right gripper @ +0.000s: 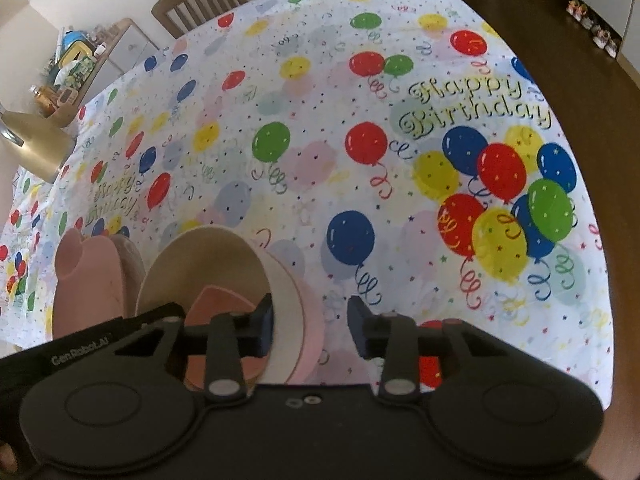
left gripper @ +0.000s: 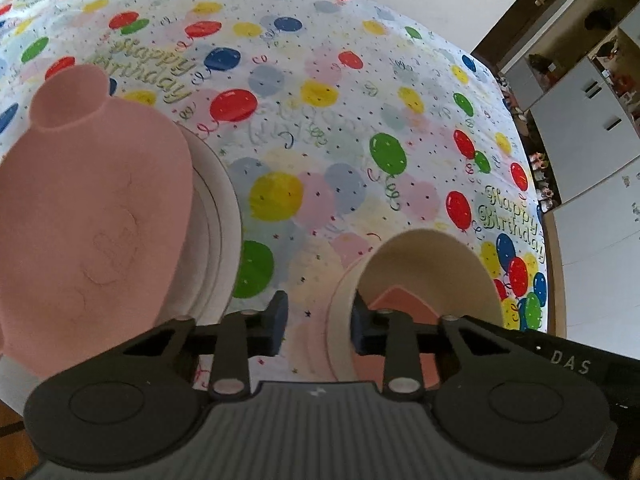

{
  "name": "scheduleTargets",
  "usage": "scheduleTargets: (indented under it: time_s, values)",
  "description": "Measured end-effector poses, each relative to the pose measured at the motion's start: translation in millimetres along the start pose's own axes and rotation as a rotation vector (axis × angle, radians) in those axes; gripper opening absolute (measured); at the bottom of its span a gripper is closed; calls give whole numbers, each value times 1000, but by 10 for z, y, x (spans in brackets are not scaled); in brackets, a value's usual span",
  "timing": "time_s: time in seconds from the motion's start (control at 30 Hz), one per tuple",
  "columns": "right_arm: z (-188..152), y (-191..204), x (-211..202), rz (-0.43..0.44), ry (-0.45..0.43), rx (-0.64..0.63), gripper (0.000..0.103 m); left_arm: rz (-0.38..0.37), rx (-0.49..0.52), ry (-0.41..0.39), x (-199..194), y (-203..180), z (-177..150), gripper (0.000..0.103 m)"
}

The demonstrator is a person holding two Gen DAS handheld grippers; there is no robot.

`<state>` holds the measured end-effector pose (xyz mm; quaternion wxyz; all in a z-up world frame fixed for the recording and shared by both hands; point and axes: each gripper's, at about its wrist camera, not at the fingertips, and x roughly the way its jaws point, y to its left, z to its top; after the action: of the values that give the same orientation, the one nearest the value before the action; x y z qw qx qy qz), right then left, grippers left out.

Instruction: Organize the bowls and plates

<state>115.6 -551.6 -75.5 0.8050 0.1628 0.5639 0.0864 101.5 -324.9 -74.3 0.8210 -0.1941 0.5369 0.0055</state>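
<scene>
A cream bowl with a pink inside bottom sits on the balloon tablecloth, nested in a pink bowl. My left gripper is open, its fingers either side of the bowl's left wall. My right gripper is open, its fingers either side of the same stack's right wall. A pink animal-shaped plate lies on a stack of cream plates to the left; the plate also shows in the right wrist view.
The tablecloth covers the table. A gold lamp shade hangs at far left. A wooden chair stands at the far side. White cabinets stand to the right.
</scene>
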Motion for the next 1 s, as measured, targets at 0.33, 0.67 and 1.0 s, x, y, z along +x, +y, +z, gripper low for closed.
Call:
scheduleTargets:
  time_s: [0.33,0.67,1.0]
  values:
    - [12,52,-5,2,45,49,15,-39,-32,20,8,-24,-4,14]
    - [-44,209,-72,-69,32,42,12,-40,-32,27,-102,-5,-43,14]
    - [64,767,-296,-56,-27,1,12,-71,-29,-31,-551,286,248,14]
